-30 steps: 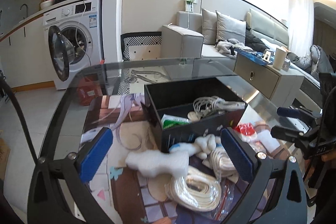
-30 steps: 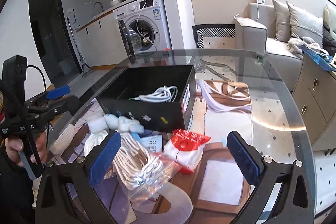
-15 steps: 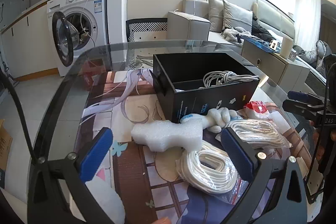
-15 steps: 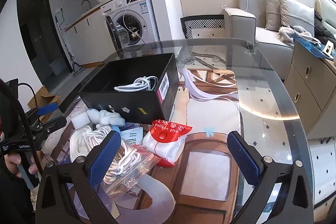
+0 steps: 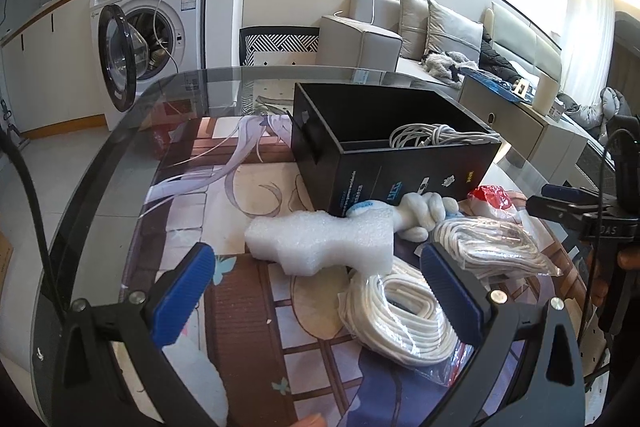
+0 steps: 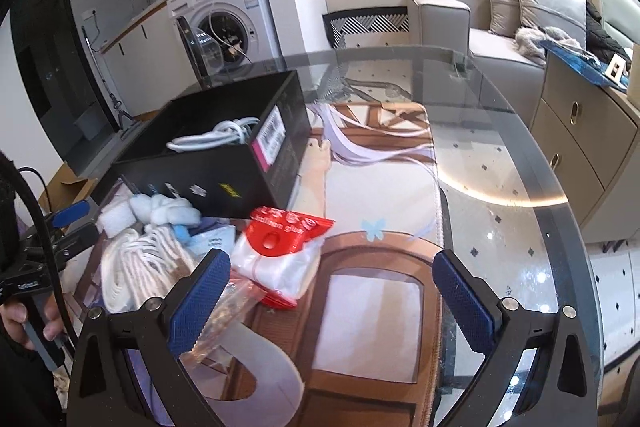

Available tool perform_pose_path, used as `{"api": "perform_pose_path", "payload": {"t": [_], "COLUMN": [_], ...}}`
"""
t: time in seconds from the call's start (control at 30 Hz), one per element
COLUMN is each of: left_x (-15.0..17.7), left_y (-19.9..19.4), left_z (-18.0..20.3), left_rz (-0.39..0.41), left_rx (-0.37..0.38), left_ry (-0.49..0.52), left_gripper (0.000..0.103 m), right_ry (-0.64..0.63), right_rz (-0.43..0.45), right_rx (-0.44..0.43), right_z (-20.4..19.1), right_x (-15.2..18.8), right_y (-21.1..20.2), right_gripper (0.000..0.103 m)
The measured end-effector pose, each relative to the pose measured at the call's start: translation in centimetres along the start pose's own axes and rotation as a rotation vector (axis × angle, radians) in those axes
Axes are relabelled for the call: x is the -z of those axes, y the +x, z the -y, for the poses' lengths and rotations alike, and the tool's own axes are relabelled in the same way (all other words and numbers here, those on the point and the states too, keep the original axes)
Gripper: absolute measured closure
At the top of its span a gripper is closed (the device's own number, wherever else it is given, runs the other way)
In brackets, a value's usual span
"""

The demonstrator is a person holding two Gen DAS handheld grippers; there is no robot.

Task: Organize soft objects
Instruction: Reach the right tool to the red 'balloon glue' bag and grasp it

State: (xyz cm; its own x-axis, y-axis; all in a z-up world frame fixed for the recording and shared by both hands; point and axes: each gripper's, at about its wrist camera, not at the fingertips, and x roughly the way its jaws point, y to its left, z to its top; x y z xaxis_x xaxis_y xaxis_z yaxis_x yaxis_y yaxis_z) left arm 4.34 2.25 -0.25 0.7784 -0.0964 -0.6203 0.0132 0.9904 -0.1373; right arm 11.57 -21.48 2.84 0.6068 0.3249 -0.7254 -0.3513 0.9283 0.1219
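Clutter sits mid-frame in left wrist view, all on the glass counter (image 5: 120, 155) over a printed mat (image 5: 248, 307). Left tongs (image 5: 316, 291) spread wide, nothing between the blue pads, hovering above the mat. Foam block (image 5: 320, 243) lies just ahead of them, centre frame, its far end touching the near wall of the black box (image 5: 384, 163). Plush toy (image 5: 420, 215) is jammed betw foam and box wall, right of centre. Two bagged rope coils: one (image 5: 400, 311) lower right just inside the right pad, other (image 5: 492, 243) further right. White cable (image 5: 436, 135) already inside the box, far right corner.

Right wrist view: right tongs (image 6: 332, 295) also wide and empty, lower centre. Red-topped bag (image 6: 280, 247) sits just left of centre, near the box corner (image 6: 280, 163); rope coil (image 6: 136, 267) + plush (image 6: 168, 211) lower left, tight against the box's near wall. Left pad overlaps a clear bag edge in frame, contact unclear.

Room: bare mat and glass from centre to right of that view, up to the curved counter rim (image 6: 560, 187). In left view, open mat left of the foam out to the rim at frame left. Box top open, most of the interior looks free.
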Motion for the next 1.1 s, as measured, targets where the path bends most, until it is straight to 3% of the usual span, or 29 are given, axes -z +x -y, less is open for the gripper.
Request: {"api": "perform_pose_path", "payload": {"t": [0.37, 0.87, 1.1], "left_x": [0.3, 0.4, 0.5], "left_y": [0.1, 0.0, 0.0], "left_z": [0.1, 0.2, 0.5], "left_rz": [0.003, 0.004, -0.001], "left_rx": [0.012, 0.015, 0.011], "left_ry": [0.005, 0.015, 0.017], "left_gripper": [0.0, 0.0, 0.0], "right_ry": [-0.045, -0.029, 0.007], "right_rz": [-0.089, -0.122, -0.118], "right_rx": [0.002, 0.025, 0.056], "right_z": [-0.7, -2.3, -0.9], "right_x": [0.5, -1.2, -0.9], "right_y": [2.0, 4.3, 4.0], "right_gripper": [0.0, 0.0, 0.0]}}
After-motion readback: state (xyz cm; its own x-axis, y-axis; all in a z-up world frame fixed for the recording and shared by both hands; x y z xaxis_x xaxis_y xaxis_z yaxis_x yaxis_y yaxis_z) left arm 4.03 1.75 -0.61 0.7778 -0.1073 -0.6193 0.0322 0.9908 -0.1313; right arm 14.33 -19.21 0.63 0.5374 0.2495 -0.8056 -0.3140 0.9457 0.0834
